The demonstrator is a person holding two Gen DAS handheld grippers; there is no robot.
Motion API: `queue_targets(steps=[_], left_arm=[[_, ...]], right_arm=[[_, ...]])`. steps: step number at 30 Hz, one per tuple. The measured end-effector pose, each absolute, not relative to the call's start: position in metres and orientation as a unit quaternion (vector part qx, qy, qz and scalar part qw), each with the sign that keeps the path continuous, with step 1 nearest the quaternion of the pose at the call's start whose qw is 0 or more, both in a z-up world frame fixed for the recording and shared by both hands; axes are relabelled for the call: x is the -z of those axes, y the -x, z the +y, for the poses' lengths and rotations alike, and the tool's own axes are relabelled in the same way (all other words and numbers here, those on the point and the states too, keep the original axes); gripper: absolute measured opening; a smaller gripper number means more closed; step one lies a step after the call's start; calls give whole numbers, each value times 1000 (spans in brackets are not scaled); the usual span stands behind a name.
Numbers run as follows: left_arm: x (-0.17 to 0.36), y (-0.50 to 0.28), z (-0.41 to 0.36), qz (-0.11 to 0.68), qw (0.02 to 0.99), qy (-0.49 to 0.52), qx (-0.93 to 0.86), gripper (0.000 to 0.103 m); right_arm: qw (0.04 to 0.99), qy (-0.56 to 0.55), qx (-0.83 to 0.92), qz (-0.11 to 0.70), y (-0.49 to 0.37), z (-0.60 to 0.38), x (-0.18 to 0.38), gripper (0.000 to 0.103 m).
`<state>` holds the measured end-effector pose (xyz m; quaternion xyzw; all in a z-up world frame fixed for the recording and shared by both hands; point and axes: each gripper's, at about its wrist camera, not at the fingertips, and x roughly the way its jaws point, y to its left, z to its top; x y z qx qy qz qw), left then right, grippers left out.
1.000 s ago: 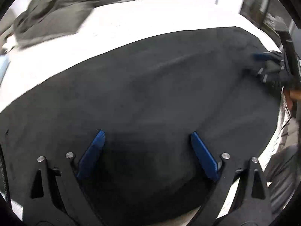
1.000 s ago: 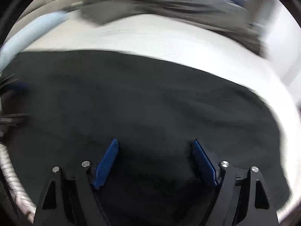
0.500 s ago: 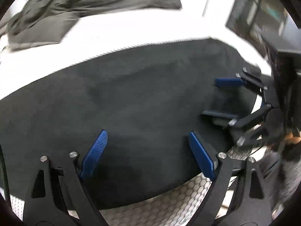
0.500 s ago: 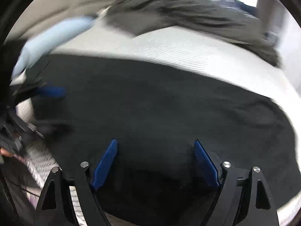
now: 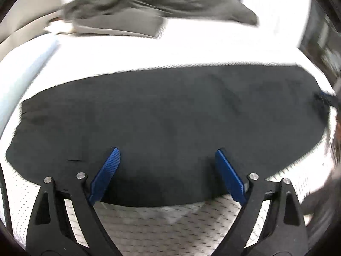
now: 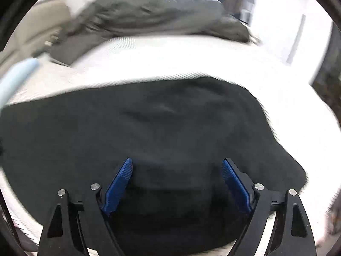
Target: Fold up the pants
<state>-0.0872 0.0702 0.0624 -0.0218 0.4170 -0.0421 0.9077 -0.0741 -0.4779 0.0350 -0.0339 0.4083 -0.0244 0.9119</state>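
The black pants (image 5: pixel 170 115) lie flat across the white bed (image 5: pixel 170 49). Left gripper (image 5: pixel 167 166) gapes wide; right gripper (image 6: pixel 177 177) is opening, both empty. Only the left view shows the pants' near edge.

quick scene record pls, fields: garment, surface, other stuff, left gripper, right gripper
garment: black pants, lying flat across the bed
surface: white mattress
other stuff: crumpled grey blanket at the far side, apart from the pants
left gripper: open, nothing held, above the pants' near edge
right gripper: jaws opening, nothing gripped, over the pants
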Motion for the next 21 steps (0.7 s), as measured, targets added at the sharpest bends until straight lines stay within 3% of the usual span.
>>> queue_targets(steps=[4,9,11,16,21], left_arm=[[-48,75,95,442,896,34,18,67],[-46,84,119,436,900,7,14,59],[-50,84,144,442,896,48,20,41],[-72,88,165,401,915,40,-18,39],[-40,64,217,447,885,41,-123,38]], right_arm=[[904,66,-83,413,49,-398,-28,88],[871,159,-96,455,45,-351,-1,87],[871,150,-85,461,45,-358,2,88],[872,135,-71,466,36,-346,0,88],[870,146,-70,465,39,-350,-1,88]])
